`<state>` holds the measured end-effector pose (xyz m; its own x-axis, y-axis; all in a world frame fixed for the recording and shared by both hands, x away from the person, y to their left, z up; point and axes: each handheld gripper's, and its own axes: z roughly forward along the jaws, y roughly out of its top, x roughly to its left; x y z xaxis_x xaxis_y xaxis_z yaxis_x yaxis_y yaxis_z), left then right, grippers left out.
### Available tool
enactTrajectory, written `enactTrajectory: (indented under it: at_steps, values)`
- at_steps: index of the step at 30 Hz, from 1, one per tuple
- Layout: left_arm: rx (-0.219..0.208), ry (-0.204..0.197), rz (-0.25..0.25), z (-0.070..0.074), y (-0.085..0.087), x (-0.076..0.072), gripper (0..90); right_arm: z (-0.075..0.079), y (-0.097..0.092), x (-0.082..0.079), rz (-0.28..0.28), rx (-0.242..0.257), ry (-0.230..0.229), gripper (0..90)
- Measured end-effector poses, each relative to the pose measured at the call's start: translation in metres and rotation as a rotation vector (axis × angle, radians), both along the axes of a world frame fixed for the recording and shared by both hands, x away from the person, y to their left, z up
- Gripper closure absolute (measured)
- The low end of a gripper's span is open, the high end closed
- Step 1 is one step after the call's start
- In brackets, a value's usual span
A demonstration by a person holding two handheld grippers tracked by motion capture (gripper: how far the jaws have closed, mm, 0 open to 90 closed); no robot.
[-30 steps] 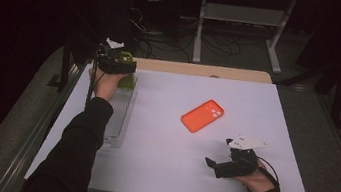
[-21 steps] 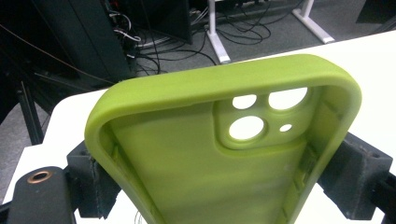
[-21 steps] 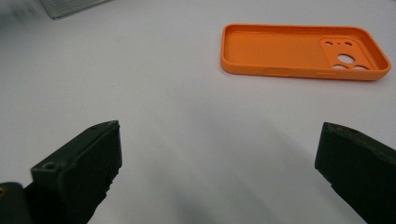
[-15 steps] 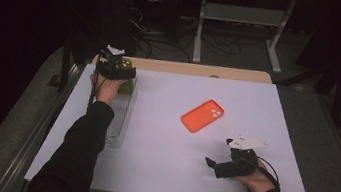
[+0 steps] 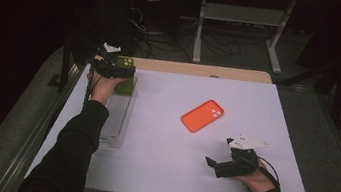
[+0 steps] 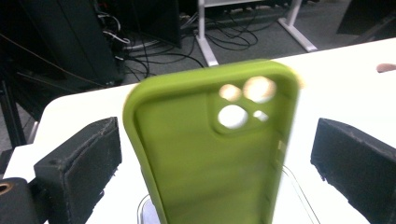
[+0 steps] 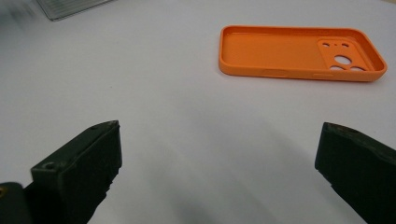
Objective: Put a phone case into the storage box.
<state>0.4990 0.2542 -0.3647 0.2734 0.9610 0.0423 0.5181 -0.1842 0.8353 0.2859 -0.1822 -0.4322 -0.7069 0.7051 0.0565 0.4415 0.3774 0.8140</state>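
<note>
Lab — cables [image 5: 167, 30], desk frames [image 5: 239, 22]

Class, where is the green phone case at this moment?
In the high view the green phone case sits far left on the table, over the clear tray, between the left gripper's open jaws.

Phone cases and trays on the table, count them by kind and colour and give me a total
Green phone case: 1
Orange phone case: 1
Clear tray: 1
Total: 3
</note>
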Motion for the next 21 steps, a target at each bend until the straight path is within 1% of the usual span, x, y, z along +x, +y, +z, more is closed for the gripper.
enactTrajectory:
  at_steps: [5,9,10,11,12,14,16,17,19,20,21]
  values:
    - [-0.001,0.013,-0.036,0.008,0.006,-0.008,0.0,0.0,0.0,0.0,0.0,-0.004,-0.002,0.0]
    - [0.001,0.019,-0.068,0.012,0.01,-0.017,0.0,0.0,0.001,0.0,-0.002,-0.004,0.001,0.0]
    - [0.0,0.016,-0.077,0.013,0.011,-0.019,0.0,0.0,0.001,0.0,-0.003,-0.004,0.002,0.0]
    - [0.002,0.017,-0.084,0.013,0.012,-0.021,0.0,0.0,0.001,0.0,-0.003,-0.004,0.002,0.0]
    - [0.004,0.027,-0.088,0.013,0.013,-0.023,0.0,0.0,0.001,0.0,-0.004,-0.004,0.004,0.0]
    - [-0.007,0.021,-0.095,0.014,0.014,-0.027,0.0,0.0,0.001,0.0,-0.004,-0.007,0.002,0.0]
    - [0.0,0.024,-0.106,0.015,0.016,-0.032,0.0,0.0,0.002,-0.001,-0.003,-0.005,-0.001,0.0]
    - [-0.014,0.023,-0.105,0.014,0.015,-0.034,0.0,0.0,0.002,0.0,-0.003,-0.004,0.002,0.0]
    - [0.003,0.031,-0.121,0.014,0.016,-0.039,0.0,0.0,0.002,0.0,-0.003,-0.008,0.012,0.0]
    - [0.0,0.029,-0.132,0.014,0.017,-0.041,0.0,0.0,0.002,0.0,-0.001,-0.01,0.004,0.0]
    - [-0.016,0.034,-0.131,0.014,0.016,-0.044,0.0,-0.001,0.002,0.0,0.0,-0.011,0.003,0.0]
